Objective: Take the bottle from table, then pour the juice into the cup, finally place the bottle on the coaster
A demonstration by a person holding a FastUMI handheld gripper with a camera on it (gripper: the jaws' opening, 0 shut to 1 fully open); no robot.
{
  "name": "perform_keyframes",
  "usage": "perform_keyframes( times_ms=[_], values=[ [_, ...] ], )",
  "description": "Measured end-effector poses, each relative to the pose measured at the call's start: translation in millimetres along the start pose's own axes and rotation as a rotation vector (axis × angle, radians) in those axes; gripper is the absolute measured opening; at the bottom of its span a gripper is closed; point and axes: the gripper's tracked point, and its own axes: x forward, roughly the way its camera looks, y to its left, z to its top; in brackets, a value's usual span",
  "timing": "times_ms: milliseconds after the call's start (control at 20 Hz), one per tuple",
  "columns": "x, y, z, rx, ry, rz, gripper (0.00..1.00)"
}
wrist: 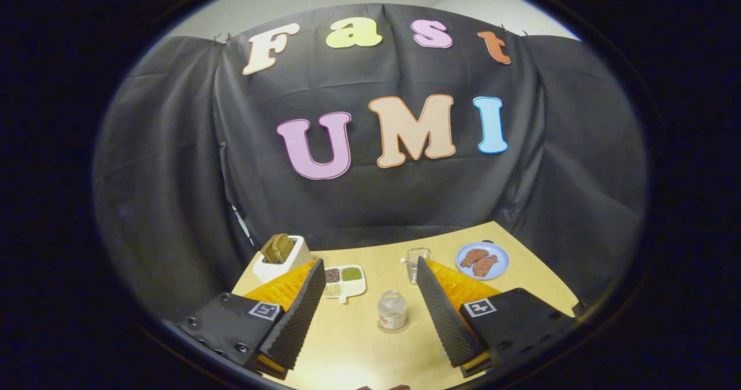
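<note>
**Claw spread wide above the worktop, bottle standing free between its fingers**

The claw (367,303) hangs over the pale wooden worktop (359,343) with its two fingers set far apart, gripping nothing. Between them, a little ahead of the tips' line, the small clear plastic bottle with a pale cap (392,310) stands upright, and neither finger touches it. A thin round tan coaster (393,327) shows as a rim around the bottle's base, so the bottle appears to stand on it.

Beyond the bottle, close to the inner edge of the right finger, stands a clear glass cup (417,262), upright; whether it holds any liquid cannot be told. Further to the right, a round light-blue plate (482,261) lies flat with two brown pieces of food on it.

On the other side, just beside the left fingertip, a white divided tray (344,281) holds dark, green and pale grains in separate compartments. Behind the left finger a white boxy toaster (281,260) carries a brown slice sticking up from its top. Black cloth closes the booth behind the worktop.
</note>
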Motion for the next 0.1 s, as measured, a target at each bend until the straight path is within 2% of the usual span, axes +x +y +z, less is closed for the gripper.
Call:
perform_keyframes(
  times_ms=[100],
  values=[
    [-0.4, 0.7, 0.4, 0.014, -0.004, 0.002, 0.98]
  ],
)
